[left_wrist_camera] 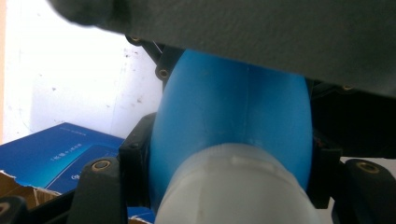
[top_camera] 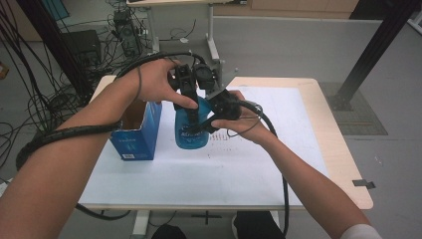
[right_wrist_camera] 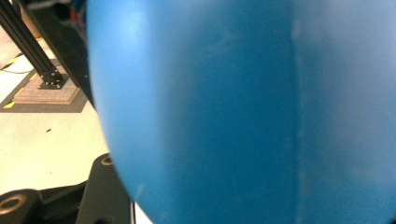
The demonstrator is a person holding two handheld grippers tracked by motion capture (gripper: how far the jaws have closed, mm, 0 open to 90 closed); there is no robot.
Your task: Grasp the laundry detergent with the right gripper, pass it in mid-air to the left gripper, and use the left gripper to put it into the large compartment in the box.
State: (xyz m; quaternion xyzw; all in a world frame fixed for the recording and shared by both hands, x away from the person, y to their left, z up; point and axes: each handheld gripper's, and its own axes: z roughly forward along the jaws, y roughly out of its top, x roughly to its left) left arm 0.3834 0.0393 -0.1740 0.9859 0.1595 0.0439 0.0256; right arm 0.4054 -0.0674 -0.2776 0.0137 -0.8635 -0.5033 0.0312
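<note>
A blue bottle [top_camera: 191, 128] stands upright on the white tabletop [top_camera: 259, 164], just beside an open blue box [top_camera: 137, 137] on its left. The left gripper [top_camera: 186, 92] comes down from above and is clamped on the bottle's top, by its white cap [left_wrist_camera: 233, 186]. The right gripper [top_camera: 211, 117] is clenched on the bottle's body from the right side.

Blue bottle [top_camera: 190, 130]: smooth plastic, semi-gloss, faint mould seams; cap [left_wrist_camera: 233, 186] white, matt plastic. Box [top_camera: 135, 135]: blue printed cardboard, torn raw edge. Table [top_camera: 278, 164]: white matt top, wood-look edge.
</note>
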